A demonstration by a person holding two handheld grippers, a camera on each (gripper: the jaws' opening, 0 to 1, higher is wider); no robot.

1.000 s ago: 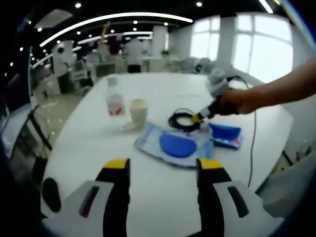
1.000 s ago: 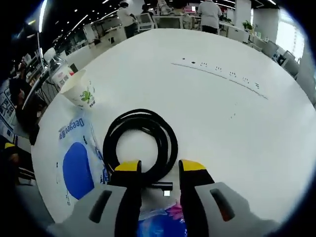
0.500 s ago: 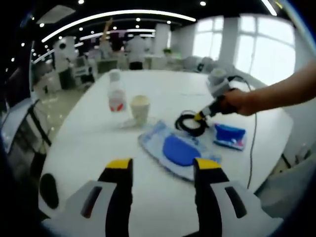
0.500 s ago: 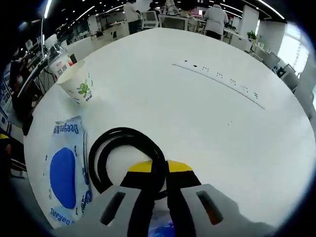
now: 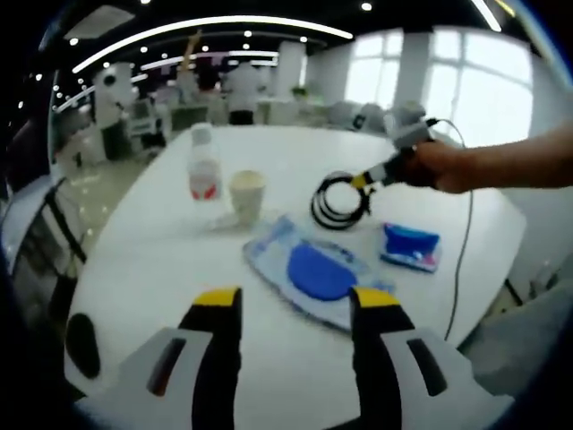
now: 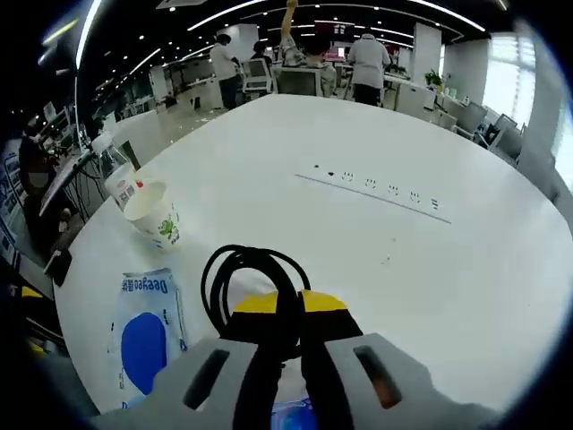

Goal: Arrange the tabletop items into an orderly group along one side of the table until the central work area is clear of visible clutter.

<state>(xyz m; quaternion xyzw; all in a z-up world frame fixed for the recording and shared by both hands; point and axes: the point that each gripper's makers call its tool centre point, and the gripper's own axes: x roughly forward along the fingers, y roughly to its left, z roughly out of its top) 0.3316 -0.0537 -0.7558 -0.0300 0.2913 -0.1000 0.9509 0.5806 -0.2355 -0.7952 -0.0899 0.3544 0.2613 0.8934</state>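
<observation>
A coiled black cable (image 6: 243, 278) hangs lifted off the white table (image 6: 376, 134), with my right gripper (image 6: 288, 305) shut on it. In the left gripper view the same cable (image 5: 338, 202) dangles from the right gripper (image 5: 365, 180), held by a person's hand. My left gripper (image 5: 294, 300) stands open above the near table, with nothing between its fingers. Ahead of it lie a blue-and-white wipes pack (image 5: 309, 271) and a small blue packet (image 5: 410, 246). A paper cup (image 5: 246, 195) and a plastic bottle (image 5: 204, 170) stand at the far left.
The wipes pack (image 6: 143, 336), paper cup (image 6: 156, 214) and bottle (image 6: 116, 179) sit to the left in the right gripper view. A row of small dark marks (image 6: 376, 190) crosses the table. People and desks stand beyond the far edge. A thin cord (image 5: 464, 260) trails from the hand.
The right gripper closed on the coiled cable and raised it off the table. The left gripper stayed open and barely shifted.
</observation>
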